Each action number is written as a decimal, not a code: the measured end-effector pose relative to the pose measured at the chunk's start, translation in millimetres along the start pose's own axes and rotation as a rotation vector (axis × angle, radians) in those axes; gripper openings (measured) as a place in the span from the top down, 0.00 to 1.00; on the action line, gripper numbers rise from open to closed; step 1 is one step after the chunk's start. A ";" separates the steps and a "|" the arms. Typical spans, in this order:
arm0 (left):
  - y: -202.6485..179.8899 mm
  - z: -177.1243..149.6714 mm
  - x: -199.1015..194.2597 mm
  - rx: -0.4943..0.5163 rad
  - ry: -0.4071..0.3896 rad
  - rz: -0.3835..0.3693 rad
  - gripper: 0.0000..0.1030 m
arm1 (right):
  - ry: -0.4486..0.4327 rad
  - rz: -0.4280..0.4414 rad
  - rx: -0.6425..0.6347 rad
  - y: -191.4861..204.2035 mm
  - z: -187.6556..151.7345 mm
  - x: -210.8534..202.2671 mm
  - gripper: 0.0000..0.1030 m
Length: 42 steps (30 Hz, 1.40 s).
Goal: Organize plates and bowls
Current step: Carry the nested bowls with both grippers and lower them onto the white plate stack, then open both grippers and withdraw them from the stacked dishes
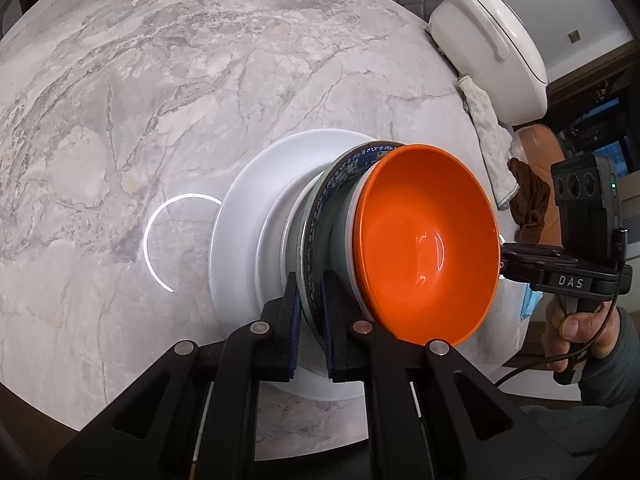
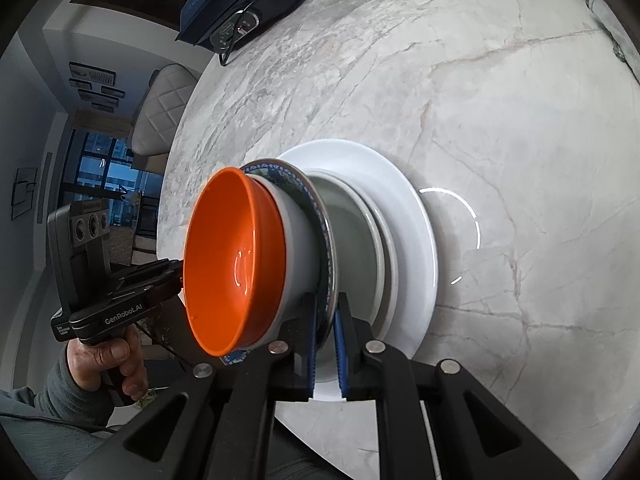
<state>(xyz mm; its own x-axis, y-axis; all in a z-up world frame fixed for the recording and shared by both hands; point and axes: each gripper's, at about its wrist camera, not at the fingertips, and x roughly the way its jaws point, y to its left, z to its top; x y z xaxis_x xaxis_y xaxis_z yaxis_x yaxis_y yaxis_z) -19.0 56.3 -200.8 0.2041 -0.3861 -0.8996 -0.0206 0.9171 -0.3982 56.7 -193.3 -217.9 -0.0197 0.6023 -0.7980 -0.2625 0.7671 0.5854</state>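
A stack stands on the marble table: an orange bowl (image 1: 428, 244) (image 2: 236, 260) sits in a white bowl (image 2: 298, 256), on a blue-patterned plate (image 1: 344, 172) (image 2: 280, 172), above a grey-green plate (image 2: 356, 248) and a large white plate (image 1: 256, 216) (image 2: 404, 208). My left gripper (image 1: 311, 320) is shut on the blue-patterned plate's rim on one side. My right gripper (image 2: 326, 344) is shut on the same plate's rim on the opposite side. Each gripper shows in the other's view, behind the orange bowl.
A white rice cooker (image 1: 492, 44) stands at the table's far right edge, with a white cloth (image 1: 488, 136) and a brown rag (image 1: 528, 200) beside it. A dark blue appliance (image 2: 240, 0) with a cord sits at the far edge. Padded chairs (image 2: 160, 108) stand beyond.
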 end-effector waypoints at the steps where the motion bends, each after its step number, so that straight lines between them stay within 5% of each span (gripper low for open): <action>1: 0.7 0.2 1.4 0.005 0.001 0.002 0.93 | -0.002 -0.004 0.001 -0.2 -0.3 1.3 0.89; 28: -1.7 1.5 18.3 0.131 -0.032 0.080 0.88 | -0.083 -0.117 -0.011 5.6 -14.8 5.9 0.87; 31: 1.4 -2.2 12.2 0.126 -0.049 0.102 0.74 | -0.092 -0.140 -0.006 6.7 -19.6 4.0 0.78; 36: 9.6 -6.3 -16.7 0.102 -0.119 0.157 0.29 | -0.136 -0.176 0.017 8.5 -31.6 -9.8 0.53; 39: 5.9 -6.3 -37.2 0.092 -0.177 0.259 0.28 | -0.185 -0.212 0.036 15.8 -39.5 -24.4 0.31; 42: -4.2 -12.6 -55.5 0.089 -0.233 0.278 0.27 | -0.236 -0.247 0.066 23.6 -47.6 -40.6 0.16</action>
<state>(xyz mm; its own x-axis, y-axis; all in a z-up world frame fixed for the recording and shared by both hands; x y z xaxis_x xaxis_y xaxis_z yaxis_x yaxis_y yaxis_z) -42.5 72.5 -151.4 0.4206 -0.0973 -0.9020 -0.0235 0.9927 -0.1181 5.4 -210.1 -178.5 0.2619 0.4254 -0.8663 -0.1685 0.9040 0.3930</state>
